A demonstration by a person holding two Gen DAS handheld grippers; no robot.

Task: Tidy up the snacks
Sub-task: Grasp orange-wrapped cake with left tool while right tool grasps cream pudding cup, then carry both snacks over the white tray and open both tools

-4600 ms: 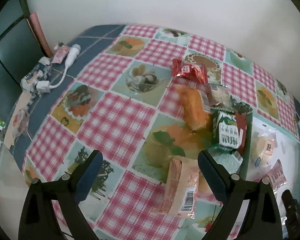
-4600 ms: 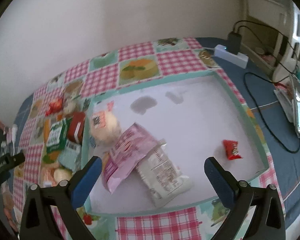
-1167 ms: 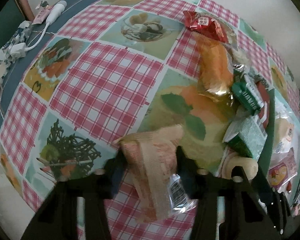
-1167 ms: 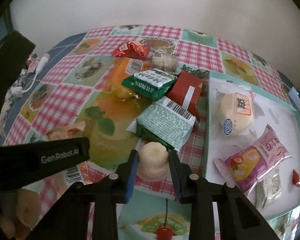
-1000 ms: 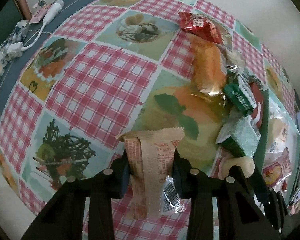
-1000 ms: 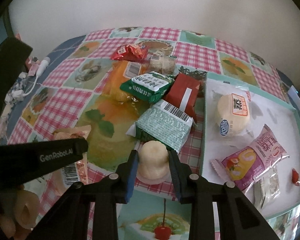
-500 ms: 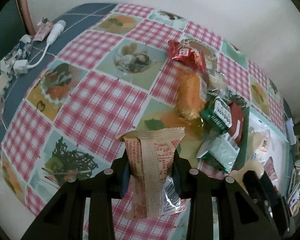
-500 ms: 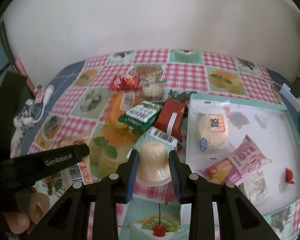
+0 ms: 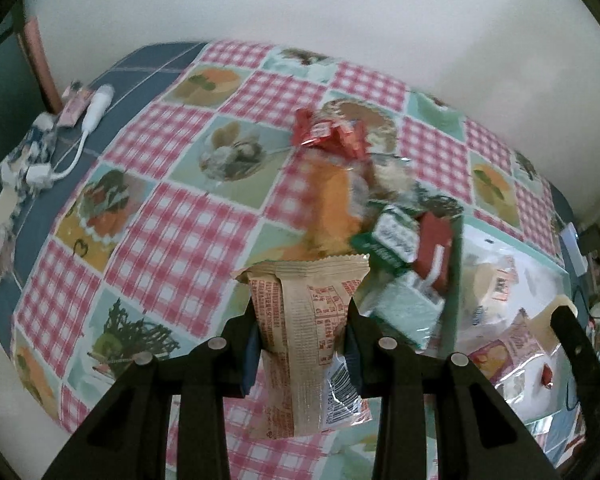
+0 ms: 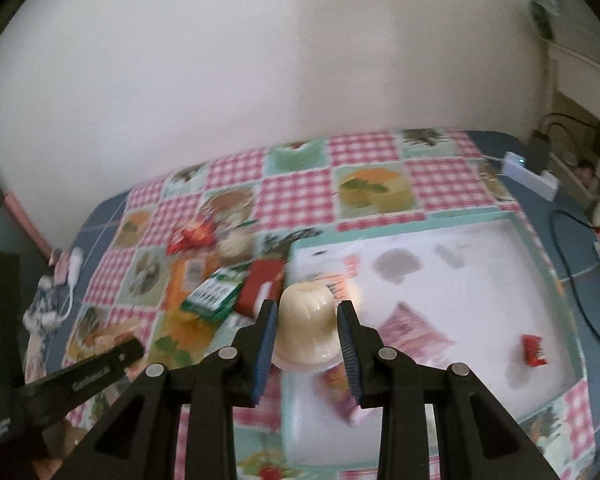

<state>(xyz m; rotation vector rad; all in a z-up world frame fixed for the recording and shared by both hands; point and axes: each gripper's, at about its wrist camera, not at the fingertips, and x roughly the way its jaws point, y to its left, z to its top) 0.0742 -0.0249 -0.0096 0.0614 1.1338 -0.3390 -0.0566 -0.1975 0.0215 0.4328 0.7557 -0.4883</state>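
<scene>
Above the checked tablecloth, the beige snack packet and pale jelly cup have been lifted clear, clamped in the left gripper and right gripper. Jelly cup is now carried over the white tray; placement judged next.

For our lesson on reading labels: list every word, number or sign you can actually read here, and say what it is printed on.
None can be read for certain.
left gripper: white lettering on its side, too blurred.
beige snack packet: red print and a barcode, too small.
green packet: white label, blurred.
jelly cup: no text visible.
</scene>
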